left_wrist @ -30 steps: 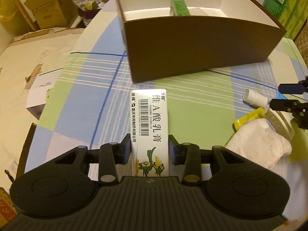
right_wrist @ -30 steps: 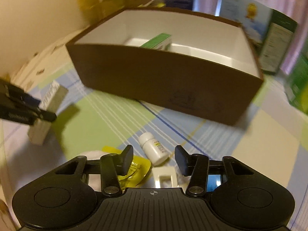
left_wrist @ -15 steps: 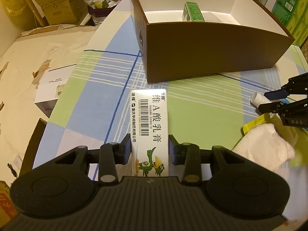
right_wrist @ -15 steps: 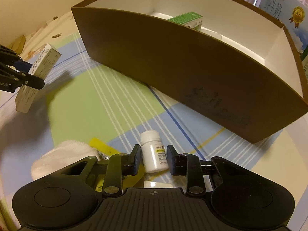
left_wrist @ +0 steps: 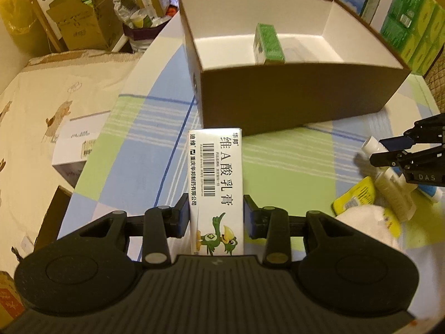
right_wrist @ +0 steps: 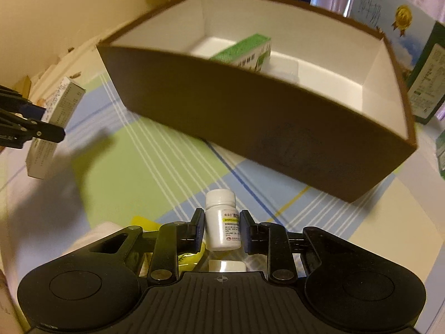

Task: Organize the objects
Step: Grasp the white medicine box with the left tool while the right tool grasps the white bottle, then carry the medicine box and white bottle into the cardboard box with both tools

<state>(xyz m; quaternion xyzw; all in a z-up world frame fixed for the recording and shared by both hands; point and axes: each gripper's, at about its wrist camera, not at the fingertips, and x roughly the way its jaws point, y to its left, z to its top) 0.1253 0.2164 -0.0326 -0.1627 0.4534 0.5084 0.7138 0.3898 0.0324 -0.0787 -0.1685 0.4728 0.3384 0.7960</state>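
The brown box (right_wrist: 250,128) wall hides the lower part of the green carton (right_wrist: 244,51) inside; the pale item beside it is too blurred to identify.

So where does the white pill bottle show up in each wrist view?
Left wrist: white pill bottle at the right edge, between the right gripper's fingers.
Right wrist: bottle bottom centre, between that gripper's fingers.
Shared landmark: brown box holding a green carton.

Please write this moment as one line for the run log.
left gripper: shut on ointment carton | right gripper: shut on white pill bottle | brown box: holds green carton
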